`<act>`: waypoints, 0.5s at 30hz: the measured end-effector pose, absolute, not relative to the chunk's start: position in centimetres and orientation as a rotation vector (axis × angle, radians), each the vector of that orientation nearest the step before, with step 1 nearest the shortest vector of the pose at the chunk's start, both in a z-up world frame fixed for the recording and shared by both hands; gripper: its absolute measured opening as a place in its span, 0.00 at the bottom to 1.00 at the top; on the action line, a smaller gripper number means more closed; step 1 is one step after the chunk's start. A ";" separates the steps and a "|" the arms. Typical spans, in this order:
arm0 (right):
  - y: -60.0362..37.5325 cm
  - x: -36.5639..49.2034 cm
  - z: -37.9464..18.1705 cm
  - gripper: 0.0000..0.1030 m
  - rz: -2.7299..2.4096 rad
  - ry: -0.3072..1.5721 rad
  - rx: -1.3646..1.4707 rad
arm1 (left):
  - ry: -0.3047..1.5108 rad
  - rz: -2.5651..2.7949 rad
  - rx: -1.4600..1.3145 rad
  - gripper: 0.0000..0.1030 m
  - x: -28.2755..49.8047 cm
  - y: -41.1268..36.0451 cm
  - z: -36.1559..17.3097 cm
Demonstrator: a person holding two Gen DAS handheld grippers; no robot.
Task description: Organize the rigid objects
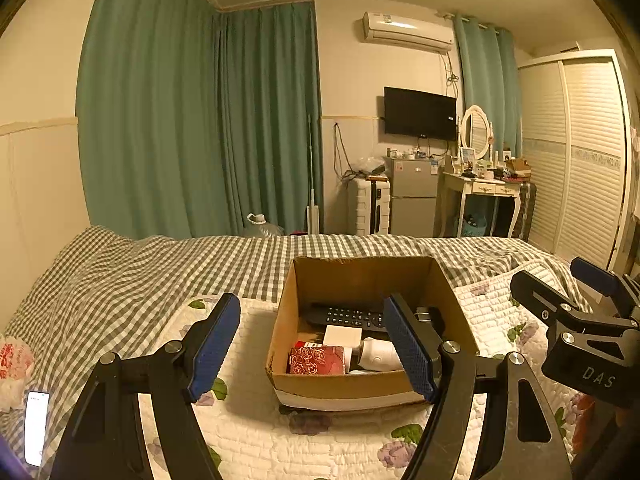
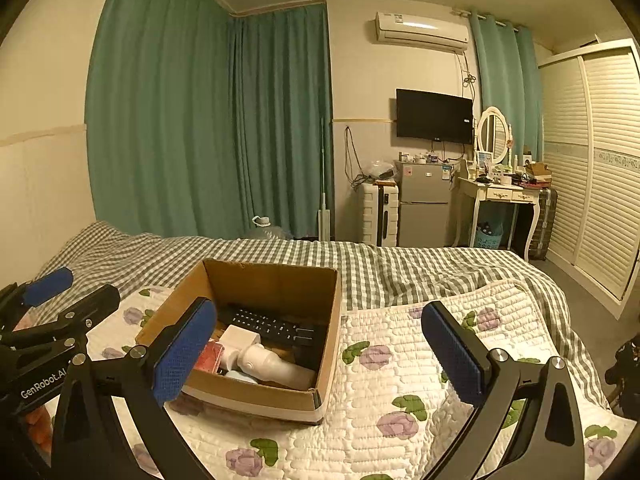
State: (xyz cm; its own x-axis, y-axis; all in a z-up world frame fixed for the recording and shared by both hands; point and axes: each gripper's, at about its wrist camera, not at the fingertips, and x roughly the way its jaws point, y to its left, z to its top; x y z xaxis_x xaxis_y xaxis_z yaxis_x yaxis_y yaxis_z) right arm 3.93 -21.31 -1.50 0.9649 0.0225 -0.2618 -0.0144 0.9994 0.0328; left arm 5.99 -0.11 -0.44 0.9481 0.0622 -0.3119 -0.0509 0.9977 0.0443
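Observation:
An open cardboard box (image 1: 280, 320) sits on the quilted floral bedspread; it also shows in the right wrist view (image 2: 332, 320). Inside lie a black remote (image 1: 348, 315), a red rose-patterned box (image 1: 317, 360), a small white box (image 1: 342, 336) and a white bottle-shaped object (image 1: 378, 354). The remote (image 2: 266, 325) and white bottle (image 2: 276, 366) show in the right wrist view too. My left gripper (image 1: 316, 346) is open and empty, just in front of the box. My right gripper (image 2: 320, 356) is open and empty, beside the box's right side.
A phone with a lit screen (image 1: 36, 426) lies at the bed's left edge beside a red-and-white bag (image 1: 14, 364). The checked sheet (image 1: 160, 268) covers the far bed. A fridge (image 2: 424, 204), suitcase and dressing table (image 2: 500, 196) stand by the far wall.

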 end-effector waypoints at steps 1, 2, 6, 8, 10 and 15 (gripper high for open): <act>-21.3 3.9 -1.5 1.00 0.019 0.265 0.031 | 0.318 0.058 0.033 0.75 6.0 0.0 -0.5; -21.3 3.9 -1.5 1.00 0.017 0.265 0.030 | 0.318 0.058 0.031 0.75 6.0 -0.1 -0.4; -21.3 3.9 -1.5 1.00 0.019 0.265 0.030 | 0.318 0.052 0.029 0.75 5.9 0.0 -0.5; -21.3 3.9 -1.5 1.00 0.019 0.266 0.030 | 0.323 0.048 0.025 0.75 5.9 0.0 -0.5; -21.3 3.8 -1.5 1.00 0.019 0.267 0.031 | 0.327 0.045 0.022 0.75 6.0 0.0 -0.5; -21.2 3.9 -1.4 1.00 0.019 0.273 0.027 | 0.329 0.026 0.022 0.75 6.0 0.0 -0.5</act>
State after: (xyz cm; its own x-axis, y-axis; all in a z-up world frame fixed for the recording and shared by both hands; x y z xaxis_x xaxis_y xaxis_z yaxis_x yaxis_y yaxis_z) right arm 3.87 -21.15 -1.37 0.9628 0.0224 -0.2694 -0.0151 0.9995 0.0294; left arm 5.96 0.01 -0.47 0.9460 0.0291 -0.3230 -0.0218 0.9994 0.0259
